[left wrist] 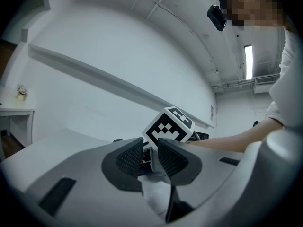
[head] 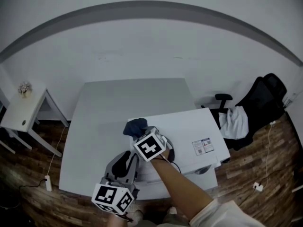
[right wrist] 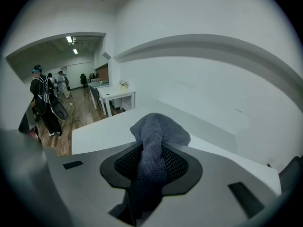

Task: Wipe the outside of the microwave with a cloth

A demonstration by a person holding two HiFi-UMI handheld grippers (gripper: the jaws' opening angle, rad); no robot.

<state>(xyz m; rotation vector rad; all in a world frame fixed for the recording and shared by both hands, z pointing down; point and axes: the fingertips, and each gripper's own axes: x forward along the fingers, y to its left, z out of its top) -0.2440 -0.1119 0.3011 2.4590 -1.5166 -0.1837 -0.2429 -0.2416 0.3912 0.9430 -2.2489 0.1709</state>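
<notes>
The white microwave (head: pixel 189 126) stands on the pale table (head: pixel 109 108), towards its right front, with a sticker on its top. My right gripper (head: pixel 143 134) is over the microwave's left top edge, shut on a dark blue-grey cloth (head: pixel 135 126) that bunches out past its tips. In the right gripper view the cloth (right wrist: pixel 158 129) fills the space between the jaws of the right gripper (right wrist: pixel 152 151). My left gripper (head: pixel 125 159) sits lower, by the microwave's front left corner. In its own view the left gripper (left wrist: pixel 150 155) has its jaws a little apart, gripping nothing, and the right gripper's marker cube (left wrist: pixel 169 125) shows beyond.
A small white side table (head: pixel 21 112) with flowers stands at the left. A black office chair (head: pixel 258 103) with a white garment is at the right. A power strip (head: pixel 48 182) lies on the wood floor. People (right wrist: pixel 45 103) stand far off in the room.
</notes>
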